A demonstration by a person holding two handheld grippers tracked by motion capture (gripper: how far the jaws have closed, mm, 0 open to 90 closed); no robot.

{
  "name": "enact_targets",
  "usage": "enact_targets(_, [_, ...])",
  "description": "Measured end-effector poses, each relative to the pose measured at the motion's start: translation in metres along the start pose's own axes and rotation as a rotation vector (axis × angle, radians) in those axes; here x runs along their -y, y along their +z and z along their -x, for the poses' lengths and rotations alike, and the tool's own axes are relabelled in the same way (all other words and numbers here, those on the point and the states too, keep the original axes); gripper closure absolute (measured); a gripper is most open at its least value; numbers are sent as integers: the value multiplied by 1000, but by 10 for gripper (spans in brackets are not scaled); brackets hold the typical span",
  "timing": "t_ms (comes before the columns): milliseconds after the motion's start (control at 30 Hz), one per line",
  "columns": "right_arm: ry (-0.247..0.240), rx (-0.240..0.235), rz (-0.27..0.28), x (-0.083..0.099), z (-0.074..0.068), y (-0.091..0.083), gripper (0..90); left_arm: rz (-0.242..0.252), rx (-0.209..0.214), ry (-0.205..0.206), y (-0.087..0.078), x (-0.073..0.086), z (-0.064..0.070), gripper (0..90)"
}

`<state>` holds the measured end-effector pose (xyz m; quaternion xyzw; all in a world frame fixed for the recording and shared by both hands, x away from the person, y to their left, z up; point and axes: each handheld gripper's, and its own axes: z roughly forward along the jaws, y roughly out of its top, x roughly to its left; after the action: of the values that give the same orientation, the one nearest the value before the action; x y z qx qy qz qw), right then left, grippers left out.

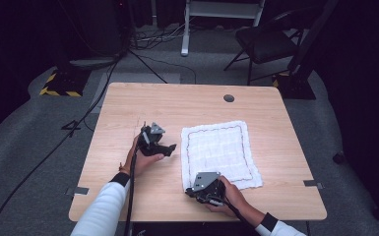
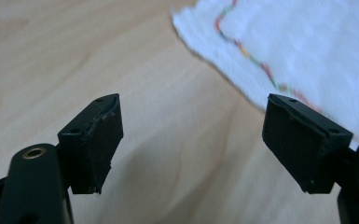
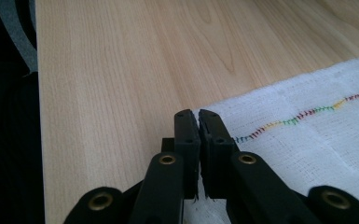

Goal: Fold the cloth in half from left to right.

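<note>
High view, white cloth (image 1: pixel 219 151) flat on table (image 1: pixel 128 103), left hand-held gripper (image 1: pixel 169 147) spread apart, right hand-held gripper (image 1: pixel 191 191) pinching cloth corner.

table (image 1: pixel 142 98) evenly lit, dark surroundings; cloth (image 2: pixel 307 46) blurred in left gripper view; soft shadows under jaws.

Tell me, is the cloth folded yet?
Not yet. The white cloth lies spread flat on the table, no fold showing. The right gripper is shut at its near corner, seemingly pinching the edge. The left gripper is open beside another corner. Lifting and folding look still to do.
</note>
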<state>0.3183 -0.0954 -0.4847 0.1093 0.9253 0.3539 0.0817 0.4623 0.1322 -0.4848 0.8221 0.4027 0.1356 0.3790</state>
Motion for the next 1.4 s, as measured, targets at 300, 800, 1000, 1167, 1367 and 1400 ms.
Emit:
enact_targets(300, [-22, 1, -1, 1, -4, -3, 867, -66, -30, -9, 49, -37, 14, 197])
enact_targets(800, [-19, 12, 10, 3, -4, -6, 866, -73, 103, 76, 55, -35, 13, 702])
enact_targets(1000, [7, 9, 41, 0, 0, -9, 868, -53, 142, 30, 47, -26, -2, 833])
enact_targets(1167, [-1, 35, 68, -7, 2, -13, 869, -40, 102, 39, 28, -24, -13, 841])
enact_targets(1367, [14, 28, 116, -21, 4, -18, 870, -2, 61, 53, -4, -16, -27, 850])
enact_targets(1400, [8, 31, 118, -24, 4, -18, 870, 3, 54, 53, -8, -14, -29, 850])
